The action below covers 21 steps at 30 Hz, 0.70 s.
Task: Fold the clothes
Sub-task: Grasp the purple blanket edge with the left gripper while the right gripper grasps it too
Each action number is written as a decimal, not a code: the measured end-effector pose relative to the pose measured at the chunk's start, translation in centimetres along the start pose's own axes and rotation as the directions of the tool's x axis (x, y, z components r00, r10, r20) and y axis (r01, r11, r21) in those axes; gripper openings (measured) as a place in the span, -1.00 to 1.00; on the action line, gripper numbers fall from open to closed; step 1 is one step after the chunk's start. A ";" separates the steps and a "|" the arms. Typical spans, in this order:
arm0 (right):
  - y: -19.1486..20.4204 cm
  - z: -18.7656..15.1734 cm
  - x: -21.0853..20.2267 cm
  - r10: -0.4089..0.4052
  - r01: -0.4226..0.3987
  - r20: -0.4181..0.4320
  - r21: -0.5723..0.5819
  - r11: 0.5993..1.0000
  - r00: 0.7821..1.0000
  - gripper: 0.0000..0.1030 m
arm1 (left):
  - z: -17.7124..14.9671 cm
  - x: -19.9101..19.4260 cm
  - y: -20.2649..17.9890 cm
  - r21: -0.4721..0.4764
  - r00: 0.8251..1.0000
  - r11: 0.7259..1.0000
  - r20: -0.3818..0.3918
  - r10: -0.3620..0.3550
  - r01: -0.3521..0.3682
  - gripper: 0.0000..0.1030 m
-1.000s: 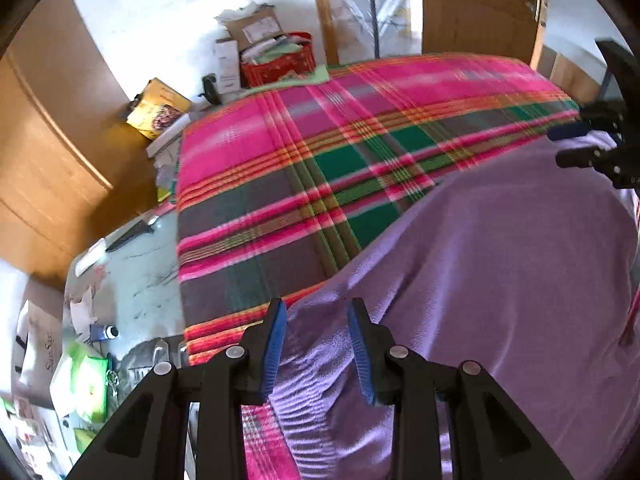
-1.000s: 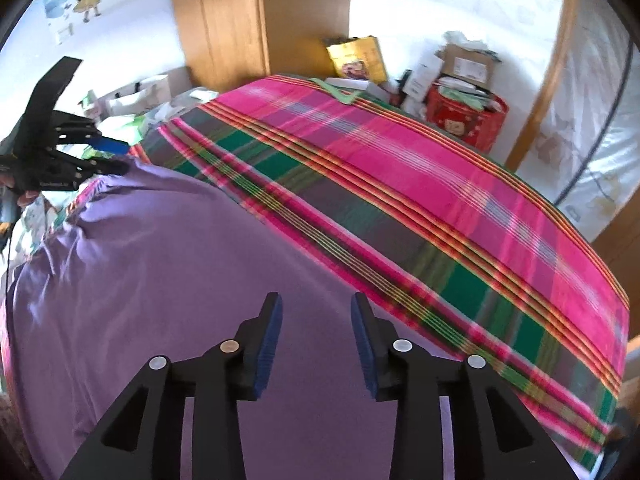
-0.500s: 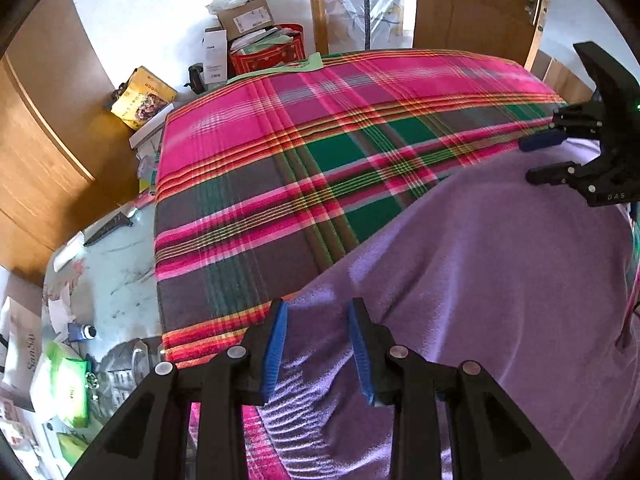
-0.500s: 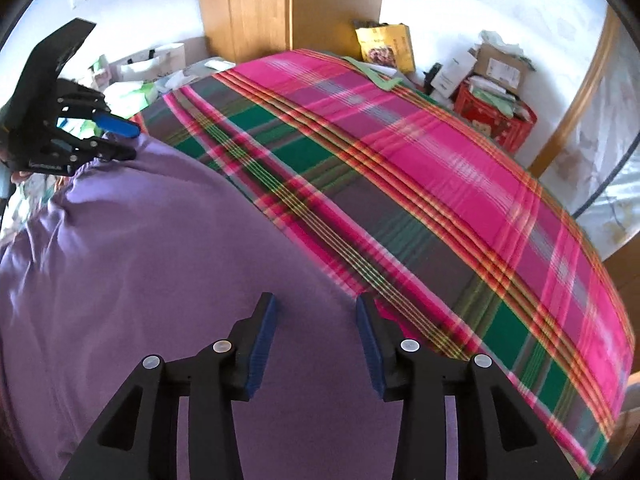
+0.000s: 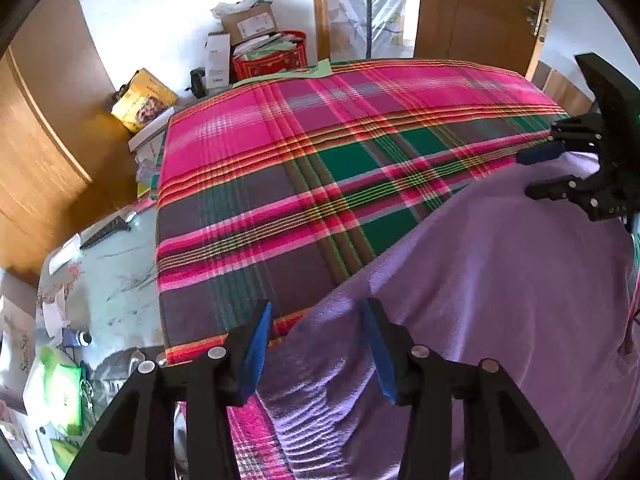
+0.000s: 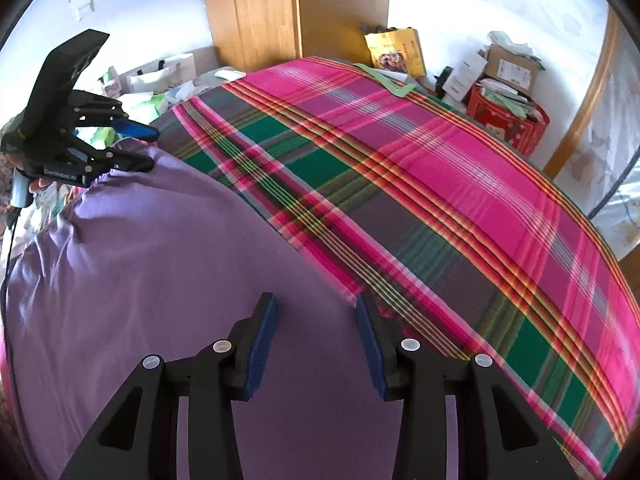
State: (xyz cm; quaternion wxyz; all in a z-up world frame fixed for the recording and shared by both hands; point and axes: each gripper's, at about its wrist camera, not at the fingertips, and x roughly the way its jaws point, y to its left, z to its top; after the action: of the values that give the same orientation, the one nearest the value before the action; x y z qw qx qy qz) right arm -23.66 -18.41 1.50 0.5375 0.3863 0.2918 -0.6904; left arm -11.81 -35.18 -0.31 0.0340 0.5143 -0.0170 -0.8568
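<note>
A purple garment (image 5: 500, 300) lies spread over the near part of a bed covered by a pink, green and grey plaid blanket (image 5: 320, 152). My left gripper (image 5: 316, 312) hangs open over the garment's gathered left corner, whose edge runs between the blue pads. My right gripper (image 6: 316, 304) is open above the garment (image 6: 160, 280), close to the edge that meets the blanket (image 6: 440, 168). Each wrist view also shows the other gripper at the cloth's far corner: the right gripper (image 5: 528, 174) and the left gripper (image 6: 154, 150), both with jaws apart.
Against the far wall stand cardboard boxes (image 5: 248, 24), a red basket (image 5: 272, 60) and a yellow bag (image 5: 142, 100). A pale table (image 5: 100, 272) with clutter adjoins the bed's left side. Wooden wardrobe doors (image 6: 280, 8) and a door (image 5: 480, 12) stand beyond.
My left gripper's jaws have spread wider. Both views have shifted a little and show more of the blanket; the garment lies as it did.
</note>
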 end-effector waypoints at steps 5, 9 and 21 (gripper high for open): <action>-0.1 -0.1 0.0 0.002 -0.003 0.012 0.019 1.000 1.000 -0.16 | -0.3 -0.2 -0.2 0.028 1.000 1.000 0.019 0.009 -0.010 -0.04; 0.0 -0.1 0.0 0.000 0.000 0.015 0.027 1.000 1.000 -0.15 | -0.4 -0.2 -0.2 0.039 1.000 0.999 0.028 0.006 -0.007 -0.05; -0.1 -0.4 -0.3 0.003 -0.004 0.023 0.044 0.999 1.000 -0.43 | -0.5 -0.2 -0.1 0.015 0.997 0.997 0.011 -0.081 0.081 -0.81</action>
State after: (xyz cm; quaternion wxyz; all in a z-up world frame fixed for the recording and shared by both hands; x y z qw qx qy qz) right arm -23.62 -17.90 1.55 0.5334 0.3905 0.2697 -0.7002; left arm -11.31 -35.03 -0.33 -0.0046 0.5096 -0.0027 -0.8604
